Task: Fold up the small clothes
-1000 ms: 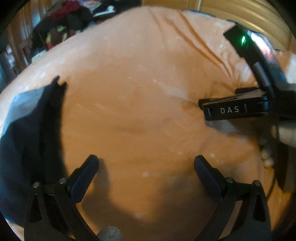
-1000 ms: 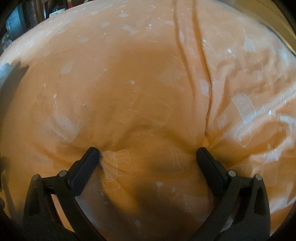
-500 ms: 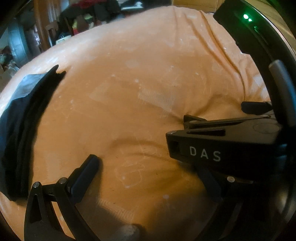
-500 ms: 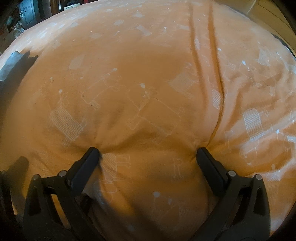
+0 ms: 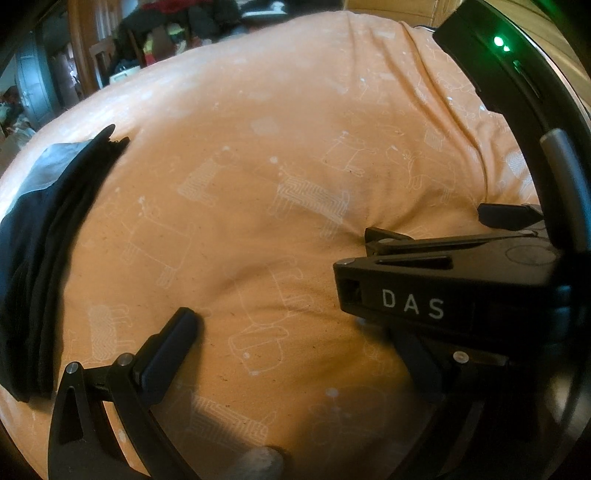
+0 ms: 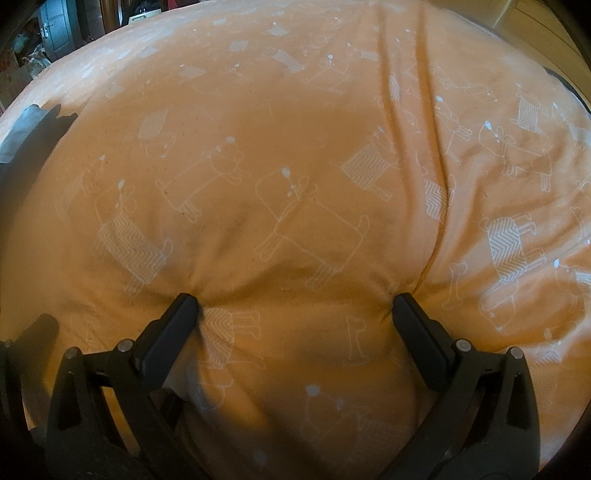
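A stack of folded black clothes [image 5: 40,251] lies at the left on an orange bed cover [image 5: 295,147] printed with white dogs; the stack also shows as a dark sliver [image 6: 22,136] at the left edge of the right wrist view. My left gripper [image 5: 295,350] is open low over the cover, its right finger mostly hidden behind the right gripper's black body [image 5: 443,291] marked DAS. My right gripper [image 6: 295,306] is open, both fingertips [image 6: 186,304] pressed into the cover, which bulges between them. Neither gripper holds a garment.
A long crease [image 6: 432,155] runs down the cover on the right. Beyond the bed's far edge are a wooden chair and piled clutter [image 5: 166,33]. A grey door [image 6: 55,26] is at the far left. A small grey object [image 5: 258,461] sits at the lower edge.
The left gripper has swung right and closer to the right gripper, whose body now covers the left gripper's right finger. The black stack has slid leftward in view. Both grippers stay open.
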Available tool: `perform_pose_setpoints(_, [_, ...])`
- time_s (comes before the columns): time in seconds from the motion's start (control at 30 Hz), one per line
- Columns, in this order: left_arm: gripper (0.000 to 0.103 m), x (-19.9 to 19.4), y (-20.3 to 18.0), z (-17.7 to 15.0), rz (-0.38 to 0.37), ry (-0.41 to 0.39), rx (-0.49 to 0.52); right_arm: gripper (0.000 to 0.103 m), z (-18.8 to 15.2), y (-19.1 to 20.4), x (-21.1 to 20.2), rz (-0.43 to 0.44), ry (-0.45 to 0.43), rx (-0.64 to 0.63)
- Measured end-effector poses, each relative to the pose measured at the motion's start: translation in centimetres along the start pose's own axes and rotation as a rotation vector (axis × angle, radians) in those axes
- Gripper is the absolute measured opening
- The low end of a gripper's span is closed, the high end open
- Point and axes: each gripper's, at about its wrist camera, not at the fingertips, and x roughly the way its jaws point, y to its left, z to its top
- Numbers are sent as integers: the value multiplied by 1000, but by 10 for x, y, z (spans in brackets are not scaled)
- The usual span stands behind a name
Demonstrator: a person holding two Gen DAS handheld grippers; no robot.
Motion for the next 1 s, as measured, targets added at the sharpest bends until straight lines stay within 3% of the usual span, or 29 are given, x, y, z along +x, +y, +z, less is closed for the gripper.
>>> perform_pose_setpoints(0.3, [103, -3, 2, 10, 1, 56, -9, 103, -2, 0, -2, 12, -11, 3])
perform_pose_setpoints(0.43, [103, -3, 4, 6, -4, 21, -16, 103, -2, -2, 2, 13, -19, 0])
perform_pose_setpoints(1.0, [103, -1, 5, 1, -7, 18, -20, 103, 1, -1, 8, 13, -23, 10])
